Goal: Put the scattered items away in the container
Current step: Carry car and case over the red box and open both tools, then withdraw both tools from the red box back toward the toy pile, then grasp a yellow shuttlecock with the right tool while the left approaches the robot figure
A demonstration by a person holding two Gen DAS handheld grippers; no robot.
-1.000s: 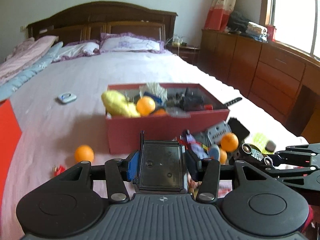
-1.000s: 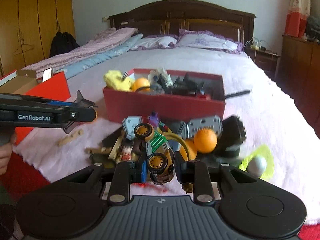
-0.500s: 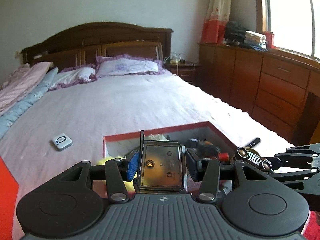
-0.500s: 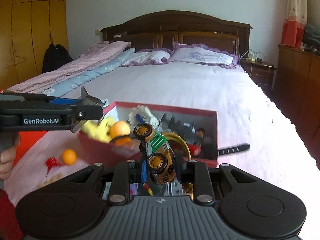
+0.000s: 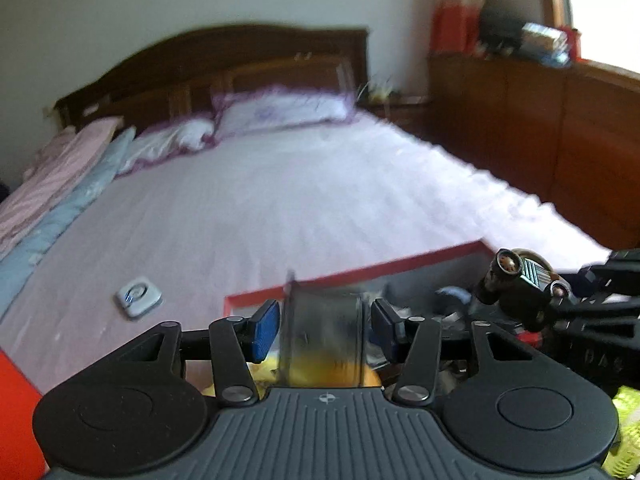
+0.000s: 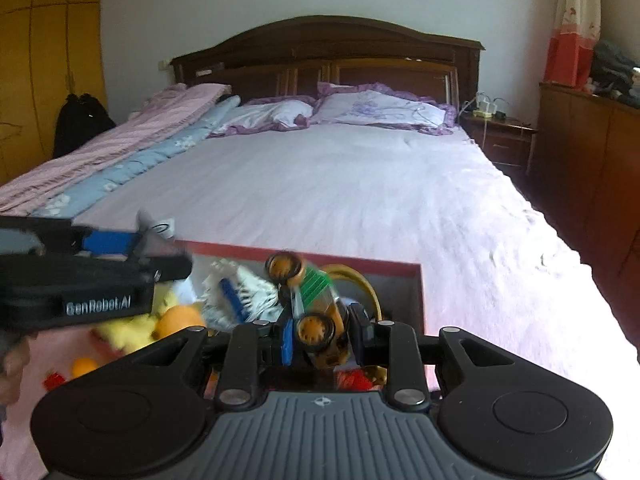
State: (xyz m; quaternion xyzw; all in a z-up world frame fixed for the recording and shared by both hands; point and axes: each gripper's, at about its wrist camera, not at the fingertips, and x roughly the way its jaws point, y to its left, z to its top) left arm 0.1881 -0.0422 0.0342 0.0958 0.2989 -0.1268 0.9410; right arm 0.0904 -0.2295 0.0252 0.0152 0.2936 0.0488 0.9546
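The red box (image 5: 360,273) sits on the bed, also in the right wrist view (image 6: 360,261), holding a yellow plush, an orange ball (image 6: 176,318) and other toys. My left gripper (image 5: 325,322) hangs over the box with its jaws parted; a blurred dark flat case (image 5: 324,334) is between them, apparently dropping. My right gripper (image 6: 320,334) is shut on a toy car (image 6: 316,300) with orange wheels and a green roof, held over the box. The car also shows in the left wrist view (image 5: 520,280).
A small white device (image 5: 138,296) lies on the bedsheet left of the box. An orange ball (image 6: 82,366) and a red piece (image 6: 54,380) lie outside the box at left. Pillows and headboard are far; wooden drawers (image 5: 560,140) line the right.
Both grippers rose from the pile and moved forward over the box. The left jaws have opened and the dark case now blurs, slipping down. The right still holds the car.
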